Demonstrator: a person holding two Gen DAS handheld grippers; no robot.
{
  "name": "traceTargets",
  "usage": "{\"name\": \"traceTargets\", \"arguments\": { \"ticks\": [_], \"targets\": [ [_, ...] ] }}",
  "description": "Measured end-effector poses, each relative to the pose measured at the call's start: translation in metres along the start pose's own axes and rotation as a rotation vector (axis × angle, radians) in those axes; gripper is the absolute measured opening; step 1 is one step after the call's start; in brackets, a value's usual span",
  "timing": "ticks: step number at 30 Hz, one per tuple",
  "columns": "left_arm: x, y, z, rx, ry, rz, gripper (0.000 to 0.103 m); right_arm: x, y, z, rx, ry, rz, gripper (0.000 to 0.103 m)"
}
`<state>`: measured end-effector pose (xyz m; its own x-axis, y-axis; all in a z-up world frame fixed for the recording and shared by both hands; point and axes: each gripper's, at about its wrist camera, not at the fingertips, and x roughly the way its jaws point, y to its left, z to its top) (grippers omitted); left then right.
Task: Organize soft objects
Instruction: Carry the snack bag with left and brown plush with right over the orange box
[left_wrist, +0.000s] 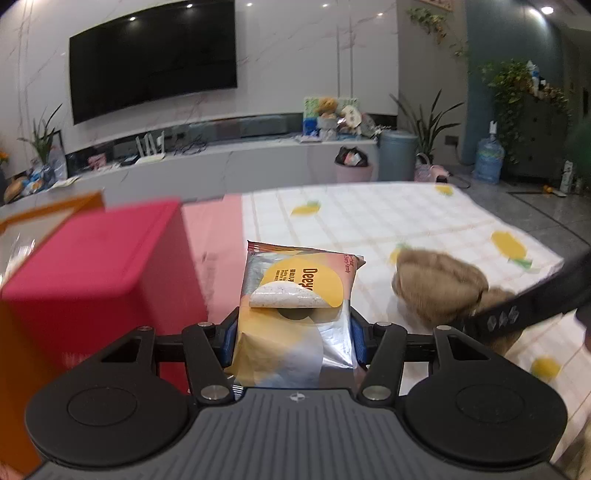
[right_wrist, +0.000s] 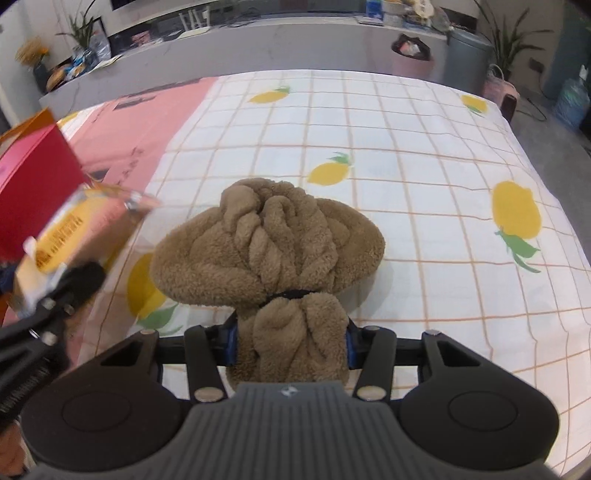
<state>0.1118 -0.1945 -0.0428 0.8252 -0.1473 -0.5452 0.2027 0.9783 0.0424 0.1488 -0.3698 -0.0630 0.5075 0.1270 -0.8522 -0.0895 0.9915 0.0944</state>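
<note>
Left gripper (left_wrist: 291, 332) clamped on a wet-wipes pack (left_wrist: 295, 306), raised off the cloth, seal flap peeled up. Red box (left_wrist: 99, 266) just left of it; interior not visible. Right gripper (right_wrist: 291, 343) clenched on the tail of a brown fleece towel bundle (right_wrist: 269, 243), which rested on the lemon-print tablecloth (right_wrist: 406, 129). Cloth right and far: bare up to the edges.

Right gripper (right_wrist: 291, 338) fingers (right_wrist: 231, 341) clamp brown fleece bundle (right_wrist: 269, 240) over tablecloth (right_wrist: 424, 147).
</note>
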Motion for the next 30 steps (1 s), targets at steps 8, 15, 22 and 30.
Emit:
{"name": "traceTargets", "arguments": {
  "ticks": [8,15,22,30],
  "targets": [
    [0.019,0.034,0.064,-0.076,0.014,-0.056,0.064,0.0,-0.006,0.033,0.019,0.038,-0.118,0.049],
    [0.025,0.089,0.113,-0.05,-0.033,-0.014,0.064,-0.034,0.029,0.099,0.083,-0.063,-0.163,0.049],
    [-0.006,0.188,0.139,-0.129,-0.072,0.114,0.064,-0.075,0.116,0.157,0.06,-0.181,-0.1,0.049],
    [-0.046,0.27,0.119,-0.109,0.027,0.216,0.064,-0.104,0.247,0.167,-0.065,-0.238,0.119,0.05]
  ]
}}
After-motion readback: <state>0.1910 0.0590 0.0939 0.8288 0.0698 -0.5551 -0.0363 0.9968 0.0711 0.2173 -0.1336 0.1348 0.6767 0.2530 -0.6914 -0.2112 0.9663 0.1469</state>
